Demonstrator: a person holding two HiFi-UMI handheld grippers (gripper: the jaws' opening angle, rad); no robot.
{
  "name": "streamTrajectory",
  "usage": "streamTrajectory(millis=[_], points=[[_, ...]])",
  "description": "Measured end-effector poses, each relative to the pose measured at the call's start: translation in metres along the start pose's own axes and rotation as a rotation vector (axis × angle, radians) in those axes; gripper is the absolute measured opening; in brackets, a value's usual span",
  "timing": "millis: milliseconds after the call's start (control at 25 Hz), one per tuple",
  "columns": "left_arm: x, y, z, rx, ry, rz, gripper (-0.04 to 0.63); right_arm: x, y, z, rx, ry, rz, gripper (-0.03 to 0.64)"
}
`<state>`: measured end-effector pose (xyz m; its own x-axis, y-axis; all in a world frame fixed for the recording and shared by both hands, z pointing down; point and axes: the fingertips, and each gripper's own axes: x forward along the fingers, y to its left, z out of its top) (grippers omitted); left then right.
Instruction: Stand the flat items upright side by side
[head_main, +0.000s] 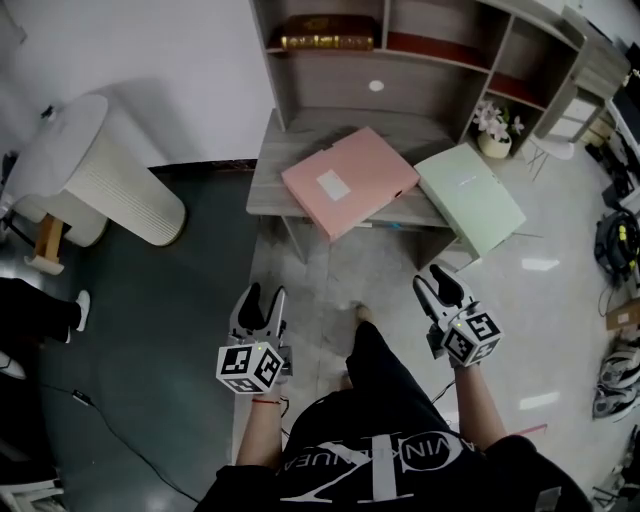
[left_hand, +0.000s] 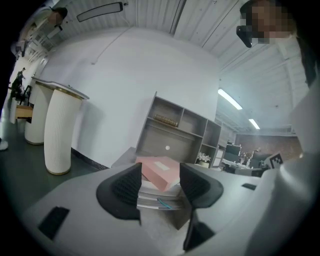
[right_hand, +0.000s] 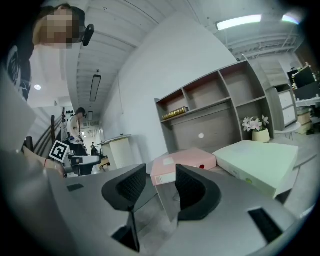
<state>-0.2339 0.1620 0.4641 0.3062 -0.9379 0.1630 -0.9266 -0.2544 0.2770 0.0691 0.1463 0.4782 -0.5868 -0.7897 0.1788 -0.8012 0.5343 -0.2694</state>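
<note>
A pink file box (head_main: 348, 181) lies flat on the grey desk (head_main: 290, 140). A pale green file box (head_main: 469, 196) lies flat to its right, with its near corner hanging past the desk's edge. Both grippers hover well short of the desk, above the floor. My left gripper (head_main: 262, 303) is open and empty; the left gripper view looks between its jaws at the pink box (left_hand: 160, 172). My right gripper (head_main: 438, 285) is also open and empty; the right gripper view shows the pink box (right_hand: 185, 162) ahead and the green box (right_hand: 257, 162) to the right.
An open shelf unit (head_main: 440, 40) stands at the back of the desk, with a gold-brown item (head_main: 327, 40) on a shelf. A pot of flowers (head_main: 494, 130) stands at the desk's right. A white ribbed column (head_main: 110, 180) stands on the floor at left.
</note>
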Motion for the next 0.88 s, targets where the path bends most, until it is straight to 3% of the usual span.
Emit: streamTrajectory(millis=[480, 880], points=[[0.104, -0.008, -0.002, -0.071, 0.069, -0.044, 0.233, 0.108, -0.041, 0.018, -0.044, 0.094, 0.093, 0.204], [0.168, -0.019, -0.051, -0.299, 0.176, -0.04, 0.282, 0.149, -0.079, 0.008, -0.034, 0.175, 0.114, 0.207]])
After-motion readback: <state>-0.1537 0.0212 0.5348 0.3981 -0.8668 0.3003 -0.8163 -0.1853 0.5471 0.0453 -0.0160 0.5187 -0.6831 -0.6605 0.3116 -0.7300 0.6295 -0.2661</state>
